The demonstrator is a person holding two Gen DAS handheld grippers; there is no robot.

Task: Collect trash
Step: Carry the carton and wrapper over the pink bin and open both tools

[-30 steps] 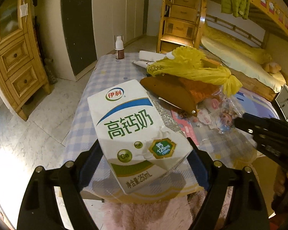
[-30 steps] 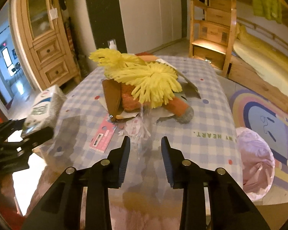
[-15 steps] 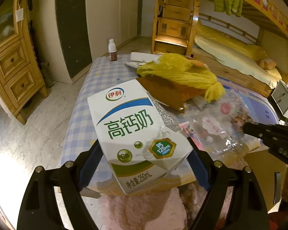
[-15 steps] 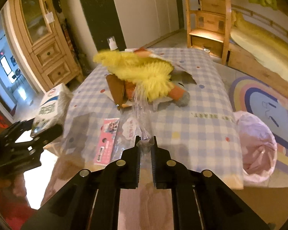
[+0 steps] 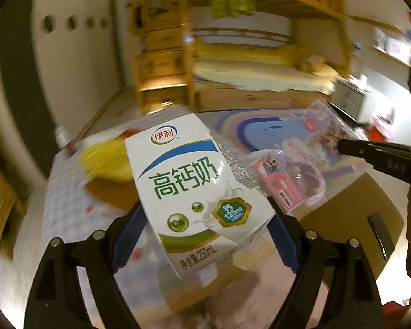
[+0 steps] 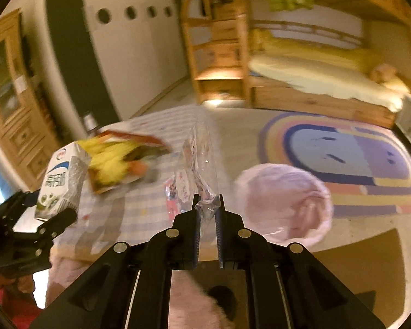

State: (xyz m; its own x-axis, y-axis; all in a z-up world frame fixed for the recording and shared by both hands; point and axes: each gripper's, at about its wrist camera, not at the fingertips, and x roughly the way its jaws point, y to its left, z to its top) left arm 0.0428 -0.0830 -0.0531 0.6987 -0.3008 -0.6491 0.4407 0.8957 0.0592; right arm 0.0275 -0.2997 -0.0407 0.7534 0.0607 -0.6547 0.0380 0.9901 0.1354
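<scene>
While clamped, milk carton (image 5: 197, 189) tilts upright

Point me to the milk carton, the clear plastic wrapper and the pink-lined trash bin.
milk carton (image 5: 194, 189): left wrist view, middle of its printed front face.
clear plastic wrapper (image 6: 202, 181): right wrist view, crumpled part just above the fingertips.
pink-lined trash bin (image 6: 282, 200): right wrist view, pink liner.

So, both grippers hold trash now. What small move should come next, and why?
Probably carry the right gripper, shut on the clear wrapper, over the pink-lined bin just to its right and release; the left gripper follows with the milk carton.
</scene>
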